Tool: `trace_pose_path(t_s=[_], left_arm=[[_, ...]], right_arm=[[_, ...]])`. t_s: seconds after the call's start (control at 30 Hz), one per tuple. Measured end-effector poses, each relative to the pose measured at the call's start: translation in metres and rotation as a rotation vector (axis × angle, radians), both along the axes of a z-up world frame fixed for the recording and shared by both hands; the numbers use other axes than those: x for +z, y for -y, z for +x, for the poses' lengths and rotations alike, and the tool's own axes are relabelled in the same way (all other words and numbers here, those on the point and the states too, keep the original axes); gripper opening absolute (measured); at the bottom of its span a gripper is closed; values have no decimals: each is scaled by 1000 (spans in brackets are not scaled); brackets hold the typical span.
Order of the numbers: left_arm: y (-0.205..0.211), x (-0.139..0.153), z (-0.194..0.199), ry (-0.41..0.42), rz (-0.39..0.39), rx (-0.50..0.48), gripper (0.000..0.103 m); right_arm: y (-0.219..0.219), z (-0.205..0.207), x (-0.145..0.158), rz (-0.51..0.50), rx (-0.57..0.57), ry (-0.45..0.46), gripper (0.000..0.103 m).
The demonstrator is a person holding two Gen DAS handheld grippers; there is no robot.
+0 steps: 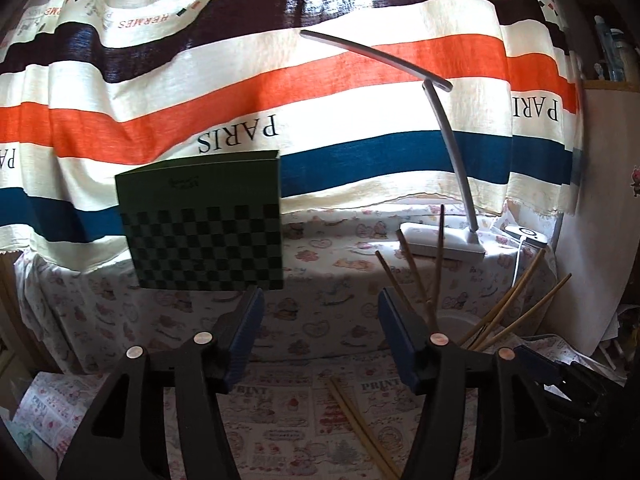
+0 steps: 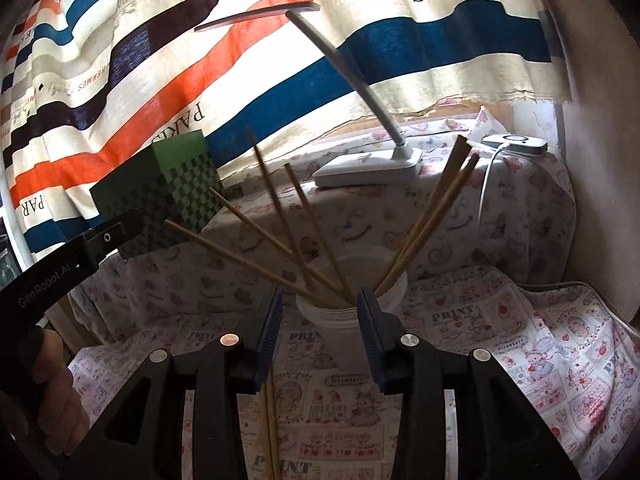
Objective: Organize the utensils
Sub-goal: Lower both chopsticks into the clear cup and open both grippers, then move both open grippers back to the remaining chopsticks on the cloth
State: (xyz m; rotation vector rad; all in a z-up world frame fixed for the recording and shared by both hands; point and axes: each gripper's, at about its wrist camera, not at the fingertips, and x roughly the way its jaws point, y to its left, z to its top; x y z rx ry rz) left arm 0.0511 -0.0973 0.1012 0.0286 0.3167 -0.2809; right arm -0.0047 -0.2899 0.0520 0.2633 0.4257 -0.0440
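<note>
Wooden chopsticks [image 2: 280, 236] mostly stand in my white jar [image 2: 352, 304], one pair [image 2: 269, 420] remains on the desk [image 2: 540, 360], both tongs [image 1: 320, 336] [image 2: 319, 334] apart, empty.

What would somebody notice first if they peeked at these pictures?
Probably the big striped curtain in orange, blue and dark bands, filling the whole back behind the table. Next, the chopsticks fanning out of a white jar right in front of the open right gripper, with two more chopsticks lying flat on the printed tablecloth. A green checkered box stands at the left, and a white desk lamp arches over at the right.
</note>
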Motion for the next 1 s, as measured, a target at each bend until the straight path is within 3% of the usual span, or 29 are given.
trace_pose_path(t_s=[0.13, 0.33, 0.53, 0.8, 1.0], left_arm=[[-21, -3, -6, 12, 2, 34, 80], [-52, -21, -4, -60, -83, 70, 90], [-60, -59, -1, -155, -93, 100, 91], [-57, -88, 13, -334, -39, 142, 91], [-50, -109, 24, -376, 40, 197, 91]], right_arm=[[-5, 6, -9, 39, 55, -58, 41], [-11, 17, -23, 24, 100, -133, 42], [-23, 33, -41, 24, 180, -260, 42], [-44, 48, -70, -60, 239, -428, 42], [-49, 57, -90, -58, 273, -507, 42]])
